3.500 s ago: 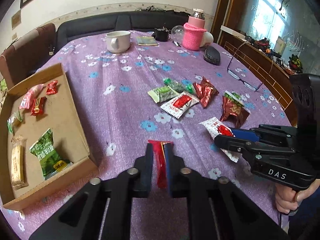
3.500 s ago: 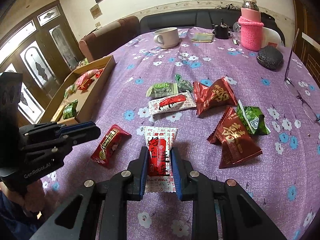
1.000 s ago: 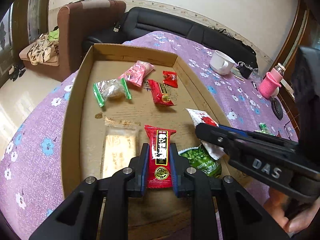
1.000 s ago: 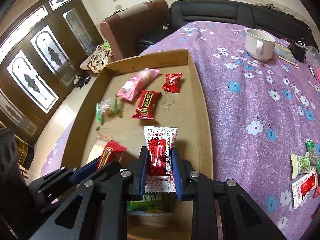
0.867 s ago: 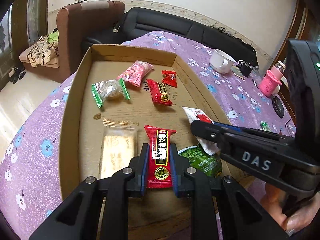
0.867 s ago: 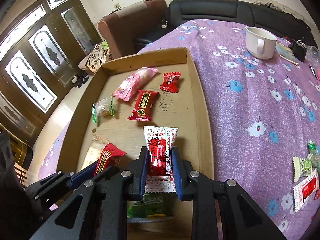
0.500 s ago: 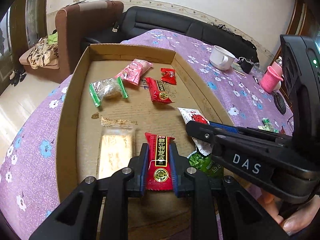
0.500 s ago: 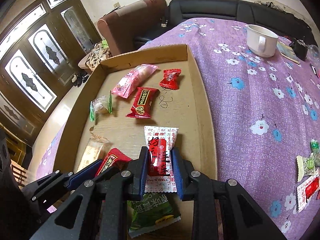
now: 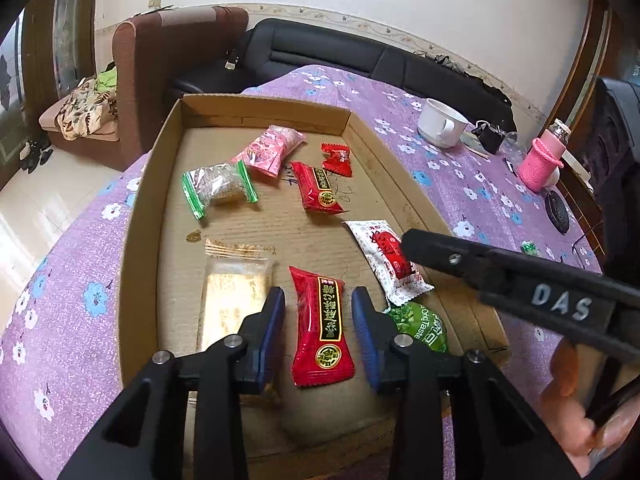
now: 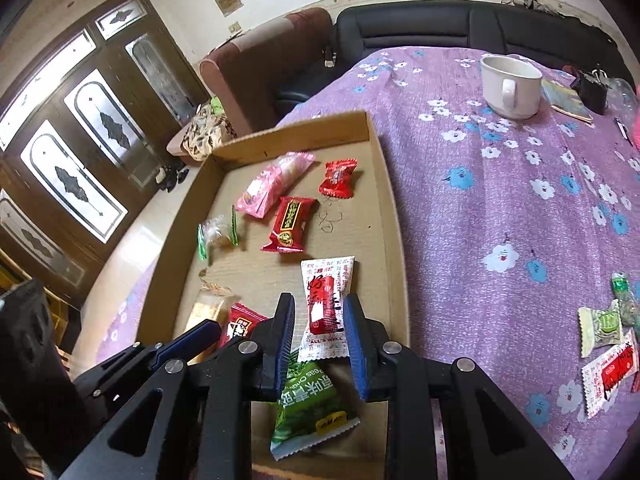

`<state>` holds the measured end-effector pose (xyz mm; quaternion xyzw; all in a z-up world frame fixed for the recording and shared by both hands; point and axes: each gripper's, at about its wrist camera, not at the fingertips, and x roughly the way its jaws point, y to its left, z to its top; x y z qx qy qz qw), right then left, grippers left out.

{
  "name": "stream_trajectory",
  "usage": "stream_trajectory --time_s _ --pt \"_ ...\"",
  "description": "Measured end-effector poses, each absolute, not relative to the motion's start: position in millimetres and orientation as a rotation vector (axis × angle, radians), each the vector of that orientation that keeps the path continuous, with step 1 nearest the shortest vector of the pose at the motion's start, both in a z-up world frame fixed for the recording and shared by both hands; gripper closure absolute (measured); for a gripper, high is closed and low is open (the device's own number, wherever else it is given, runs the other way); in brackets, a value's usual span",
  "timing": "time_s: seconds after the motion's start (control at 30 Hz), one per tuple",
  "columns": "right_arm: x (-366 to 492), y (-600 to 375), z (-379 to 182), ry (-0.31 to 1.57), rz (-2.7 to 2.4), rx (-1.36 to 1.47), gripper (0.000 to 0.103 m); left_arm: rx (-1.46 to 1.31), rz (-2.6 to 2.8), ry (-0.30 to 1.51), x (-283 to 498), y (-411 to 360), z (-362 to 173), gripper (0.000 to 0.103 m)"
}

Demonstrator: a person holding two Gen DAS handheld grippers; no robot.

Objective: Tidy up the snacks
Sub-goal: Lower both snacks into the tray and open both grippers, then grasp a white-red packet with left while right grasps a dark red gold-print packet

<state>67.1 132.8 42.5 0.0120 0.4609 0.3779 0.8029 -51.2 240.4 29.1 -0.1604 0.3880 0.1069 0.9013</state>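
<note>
Snacks lie in the cardboard tray (image 9: 138, 216) on my purple flowered worktop (image 10: 500, 208), and both my grippers hang over its near end. My left gripper (image 9: 319, 320) has just been opening: its blue fingers (image 9: 272, 320) stand apart on either side of the red snack bar (image 9: 322, 330), a gap on each side, so I am not gripping it, and it lies on the tray floor beside the pale wafer packet (image 9: 230, 300). My right gripper (image 10: 319, 320) has the white and red sachet (image 10: 325, 304) between its fingers (image 10: 354, 340); there is a gap at each side and the sachet rests on the tray with its lower end over the green pea packet (image 10: 310, 404). Further in lie a pink packet (image 9: 270, 150), a green-ended candy (image 9: 218, 188), another red bar (image 9: 318, 192) and a small red candy (image 9: 337, 159). More snacks (image 10: 604, 340) wait on the worktop at my right, well apart from the tray, and a white cup (image 10: 510, 86) stands at the far side
</note>
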Motion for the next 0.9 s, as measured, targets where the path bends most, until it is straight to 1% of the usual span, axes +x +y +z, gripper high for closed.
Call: stream_trajectory --time_s 0.37,0.53,0.7,0.77,0.83,0.9 --pt "70.0 60.6 59.7 0.963 0.776 0.139 0.075 -0.324 0.238 0.777 -57.1 239.4 33.4 0.068" --pt "78.5 -5.9 59.0 0.957 0.69 0.218 0.075 -0.304 0.25 0.76 -63.2 234.9 39.9 0.068" --pt "81.7 -87.4 63.9 0.912 0.574 0.298 0.075 -0.262 0.219 0.729 -67.7 218.5 60.2 0.068" --pt "80.8 -122.2 63.1 0.892 0.494 0.314 0.074 -0.24 0.188 0.721 -68.1 208.0 68.9 0.068" --pt "79.7 -149.3 60.2 0.88 0.426 0.322 0.07 -0.211 0.154 0.722 -65.3 193.8 75.1 0.068" --pt "81.5 -179.8 48.4 0.911 0.367 0.37 0.069 -0.185 0.09 0.736 -58.8 172.9 79.1 0.067"
